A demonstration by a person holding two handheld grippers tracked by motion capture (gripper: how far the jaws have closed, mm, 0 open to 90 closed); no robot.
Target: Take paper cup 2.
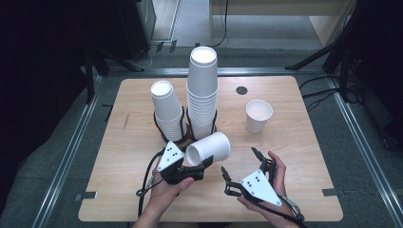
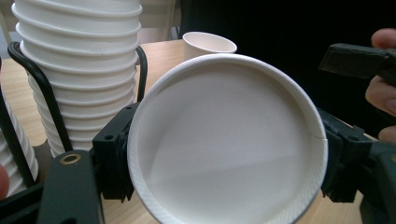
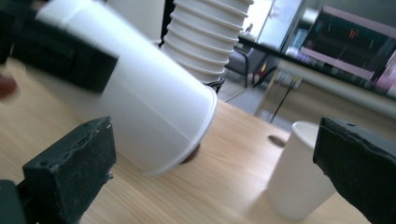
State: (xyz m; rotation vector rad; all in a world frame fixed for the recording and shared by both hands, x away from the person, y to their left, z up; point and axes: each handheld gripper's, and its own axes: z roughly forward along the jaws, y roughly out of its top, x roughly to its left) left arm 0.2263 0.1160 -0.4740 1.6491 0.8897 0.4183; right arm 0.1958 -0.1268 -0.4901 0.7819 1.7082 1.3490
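Your left claw (image 1: 196, 167) is clenched on the tipped paper cup (image 1: 209, 148), just in front of the tall cup stack (image 1: 202, 92). Your right claw (image 1: 240, 166), right of that cup, stands released, empty. Farther right stands a single upright cup (image 1: 258, 115).

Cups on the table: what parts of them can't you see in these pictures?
- Held cup: its outside is hidden behind its own mouth in the left gripper view.
- Tall stack: top cut off by the right gripper view's edge.
- Short stack: bottom hidden by its black wire holder in the high view.
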